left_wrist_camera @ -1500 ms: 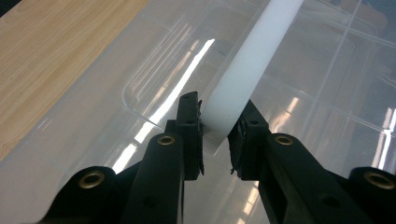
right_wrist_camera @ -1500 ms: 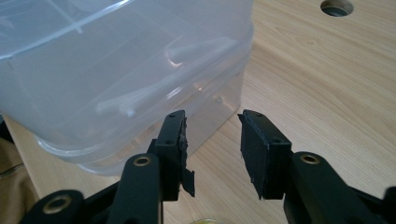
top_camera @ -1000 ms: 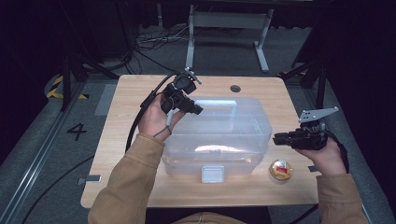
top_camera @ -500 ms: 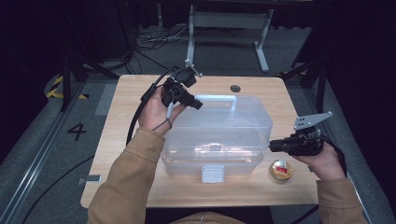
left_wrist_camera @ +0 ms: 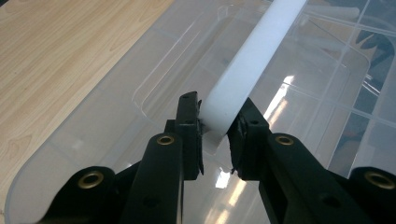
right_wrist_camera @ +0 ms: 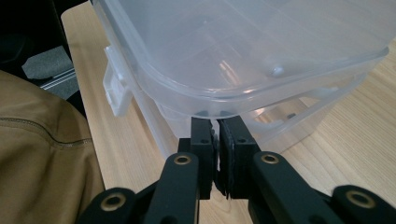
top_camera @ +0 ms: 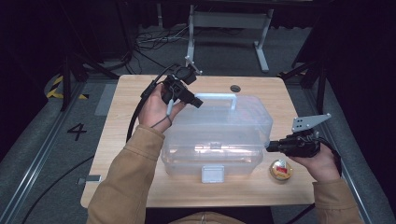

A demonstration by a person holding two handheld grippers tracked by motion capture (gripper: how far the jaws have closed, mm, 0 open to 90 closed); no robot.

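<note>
Lifting a clear box (top_camera: 217, 140) off the desk (top_camera: 126, 100) by its white handle (top_camera: 219, 96), so best done slowly and level: left gripper (left_wrist_camera: 215, 125) clamped on the handle's end, jaws pressing both its sides; right gripper (right_wrist_camera: 215, 135) at the box's right end wall, jaws just closing to near touching, nothing between them, tips under the lid rim to steady. Sits mid-desk, long axis left to right, latch (top_camera: 211, 173) facing the person, handle running along that axis. Worth minding the small tin (top_camera: 280, 170) just beside the front right corner.
</note>
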